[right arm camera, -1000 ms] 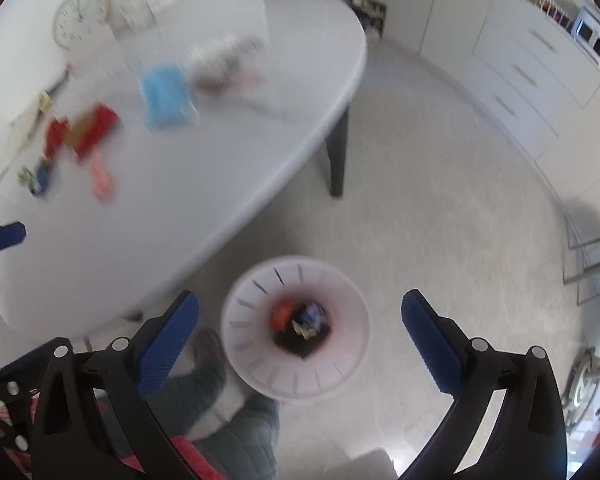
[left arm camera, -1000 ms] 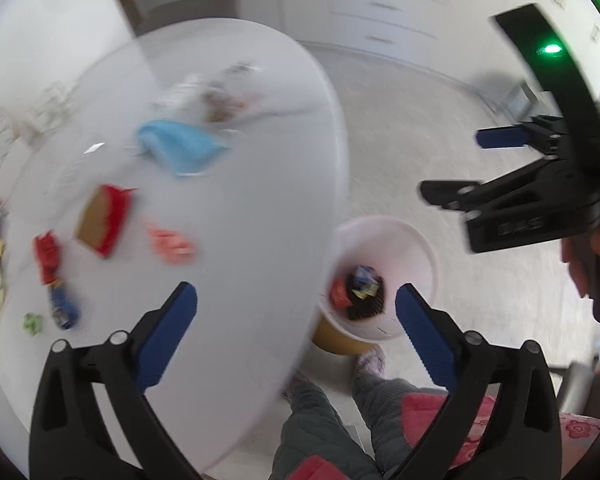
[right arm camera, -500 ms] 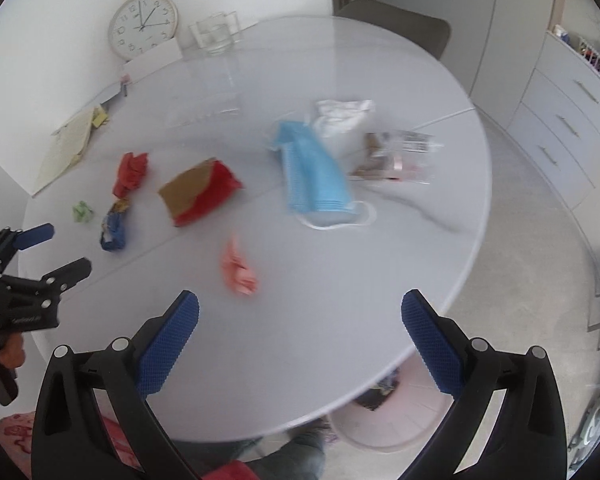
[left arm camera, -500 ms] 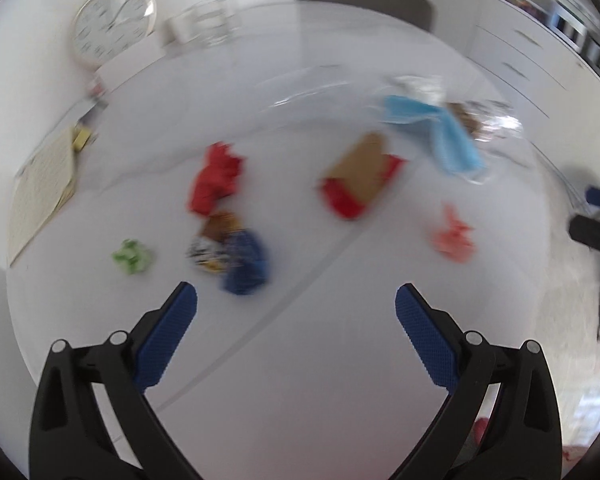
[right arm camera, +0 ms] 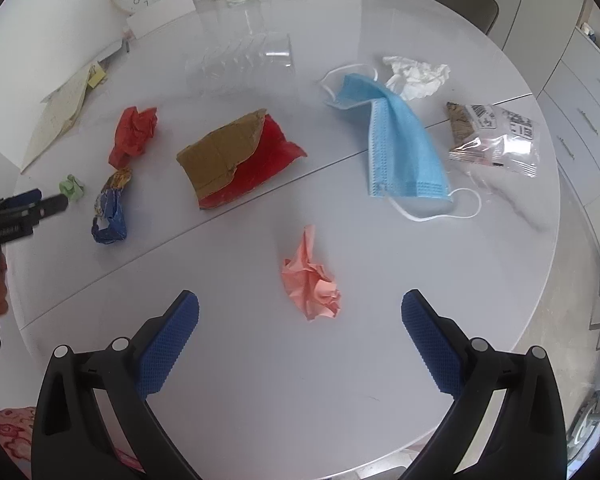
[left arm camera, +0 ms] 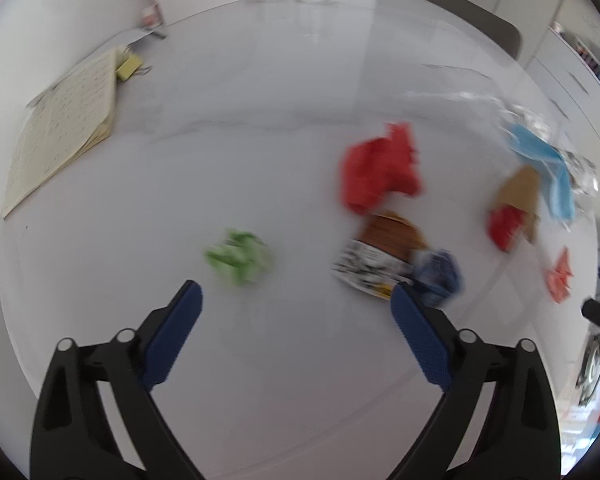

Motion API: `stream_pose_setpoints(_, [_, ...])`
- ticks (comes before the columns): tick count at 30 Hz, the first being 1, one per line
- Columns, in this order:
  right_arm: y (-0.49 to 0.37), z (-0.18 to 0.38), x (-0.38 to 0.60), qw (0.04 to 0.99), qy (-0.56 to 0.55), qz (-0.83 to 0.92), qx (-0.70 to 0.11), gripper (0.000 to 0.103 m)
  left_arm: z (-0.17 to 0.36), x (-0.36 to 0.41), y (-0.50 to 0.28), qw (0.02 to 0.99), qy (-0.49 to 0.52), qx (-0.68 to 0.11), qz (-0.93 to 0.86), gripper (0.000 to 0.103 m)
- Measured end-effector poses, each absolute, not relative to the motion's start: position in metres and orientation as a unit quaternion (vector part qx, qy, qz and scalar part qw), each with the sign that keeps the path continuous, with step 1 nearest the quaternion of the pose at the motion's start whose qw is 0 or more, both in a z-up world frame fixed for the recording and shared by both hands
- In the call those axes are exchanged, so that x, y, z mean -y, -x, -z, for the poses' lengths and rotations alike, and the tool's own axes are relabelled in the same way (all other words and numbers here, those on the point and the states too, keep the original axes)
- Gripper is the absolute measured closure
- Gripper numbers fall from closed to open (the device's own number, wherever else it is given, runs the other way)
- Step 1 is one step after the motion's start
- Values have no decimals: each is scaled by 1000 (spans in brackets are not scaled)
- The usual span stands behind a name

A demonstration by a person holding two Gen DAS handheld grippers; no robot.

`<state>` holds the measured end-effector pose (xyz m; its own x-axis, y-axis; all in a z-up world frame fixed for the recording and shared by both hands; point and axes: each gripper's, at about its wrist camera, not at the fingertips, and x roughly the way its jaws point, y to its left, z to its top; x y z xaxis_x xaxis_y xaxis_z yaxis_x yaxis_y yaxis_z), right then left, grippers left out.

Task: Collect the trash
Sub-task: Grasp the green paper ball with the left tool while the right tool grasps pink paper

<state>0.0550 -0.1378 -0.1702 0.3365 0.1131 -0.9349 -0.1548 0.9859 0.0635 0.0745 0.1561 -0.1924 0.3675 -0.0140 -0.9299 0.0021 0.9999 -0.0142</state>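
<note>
Trash scattered on white table (right arm camera: 260, 380): crumpled pink paper (right arm camera: 312, 280), blue mask (right arm camera: 400, 148); both grippers' jaws spread, empty, left's just narrowing.

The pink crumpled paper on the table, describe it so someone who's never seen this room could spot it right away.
On the round white table, look at the bare near part, in front of the blue face mask and the red and brown torn carton. The pink crumpled paper lies there alone, touching nothing. It is the only pale salmon piece.
</note>
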Motion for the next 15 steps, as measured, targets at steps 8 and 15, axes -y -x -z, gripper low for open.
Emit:
stream_pose_setpoints(8, [-59, 183, 133, 810, 38, -65, -582, 2, 220, -175, -105, 817, 9, -576, 3, 43])
stream_pose_setpoints(15, [-64, 186, 138, 810, 44, -59, -582, 3, 234, -179, -114, 816, 1, -578, 3, 65])
